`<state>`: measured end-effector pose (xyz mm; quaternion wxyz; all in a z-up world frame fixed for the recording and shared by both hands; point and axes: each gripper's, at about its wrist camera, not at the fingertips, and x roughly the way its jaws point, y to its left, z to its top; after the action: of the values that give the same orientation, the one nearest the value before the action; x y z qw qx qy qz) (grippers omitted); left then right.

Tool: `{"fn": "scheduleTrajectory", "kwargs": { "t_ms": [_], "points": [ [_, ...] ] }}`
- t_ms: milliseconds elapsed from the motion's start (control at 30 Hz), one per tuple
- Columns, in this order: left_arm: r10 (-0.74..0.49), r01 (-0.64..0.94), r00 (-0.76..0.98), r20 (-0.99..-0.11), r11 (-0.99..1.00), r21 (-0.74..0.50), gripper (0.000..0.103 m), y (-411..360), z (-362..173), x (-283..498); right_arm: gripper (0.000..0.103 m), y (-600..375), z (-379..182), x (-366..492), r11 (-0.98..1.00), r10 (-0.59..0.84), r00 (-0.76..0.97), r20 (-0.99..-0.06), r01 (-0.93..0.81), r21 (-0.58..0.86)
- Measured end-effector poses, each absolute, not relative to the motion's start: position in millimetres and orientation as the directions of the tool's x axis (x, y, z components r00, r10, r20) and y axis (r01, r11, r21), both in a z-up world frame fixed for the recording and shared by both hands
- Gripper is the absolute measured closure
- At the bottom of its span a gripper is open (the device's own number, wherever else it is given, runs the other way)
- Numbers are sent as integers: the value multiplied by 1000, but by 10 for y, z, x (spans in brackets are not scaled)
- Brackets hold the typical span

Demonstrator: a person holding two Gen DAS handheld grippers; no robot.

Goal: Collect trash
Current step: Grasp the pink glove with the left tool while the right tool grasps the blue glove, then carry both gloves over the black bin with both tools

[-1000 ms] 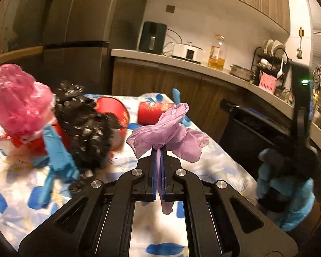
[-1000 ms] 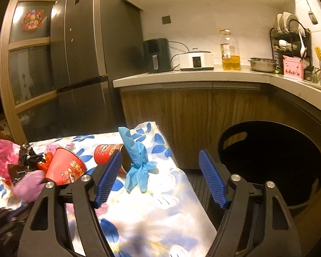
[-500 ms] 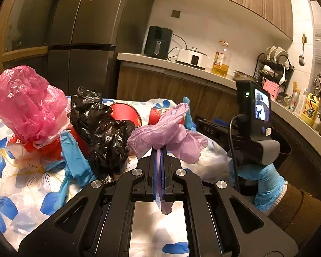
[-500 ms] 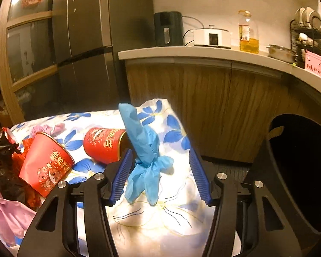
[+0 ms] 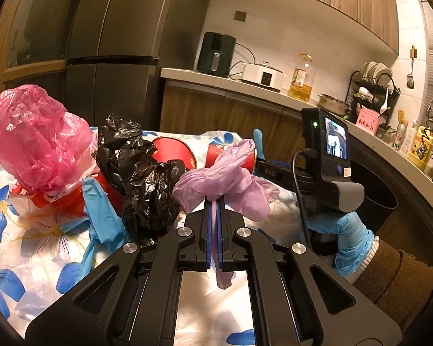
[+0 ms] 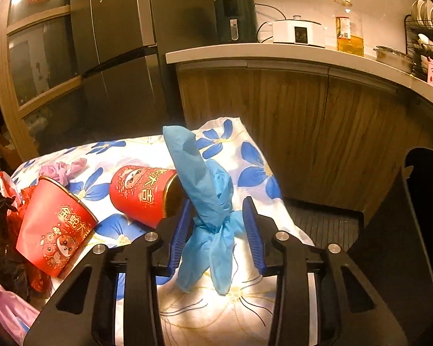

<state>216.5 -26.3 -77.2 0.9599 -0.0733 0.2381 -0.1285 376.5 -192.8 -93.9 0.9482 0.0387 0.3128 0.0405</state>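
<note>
Claw fingers of the right gripper [image 6: 216, 230] are now brought in from their wider spread of a second ago, bracketing the knotted blue glove [image 6: 207, 210] on the flowered counter [image 6: 257, 173] without yet pinching it. The left gripper [image 5: 215, 210] stays pressed together on the purple glove [image 5: 225, 178]. A pickup appears imminent. At 9 o'clock, two red paper cups [image 6: 141, 193] are seen, apparently empty. At 3 o'clock, the dark bin [image 6: 412, 230] gapes, its contents hidden.

On the counter [image 6: 303, 53] along the back wall stand a black air fryer [image 6: 236, 19], a white cooker [image 6: 298, 33] and an oil bottle [image 6: 348, 31], beside the dark fridge [image 6: 115, 43].
</note>
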Motion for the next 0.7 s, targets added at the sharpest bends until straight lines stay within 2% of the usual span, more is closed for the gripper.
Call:
{"fn": "scheduleTrajectory", "kwargs": {
  "t_ms": [133, 333, 700],
  "points": [
    [-280, 210, 855, -437, 957, -202, 101, -282, -767, 2167, 84, -1890, -953, 3806, 993, 112, 794, -598, -66, 98],
    [-281, 210, 854, -438, 956, -202, 101, -281, -766, 2182, 99, -1871, -966, 3802, 992, 120, 796, -593, -78, 96],
    [-279, 212, 857, -433, 957, -197, 101, -280, -761, 2172, 102, -1957, -856, 3702, 991, 113, 831, -545, -58, 118]
  ]
}}
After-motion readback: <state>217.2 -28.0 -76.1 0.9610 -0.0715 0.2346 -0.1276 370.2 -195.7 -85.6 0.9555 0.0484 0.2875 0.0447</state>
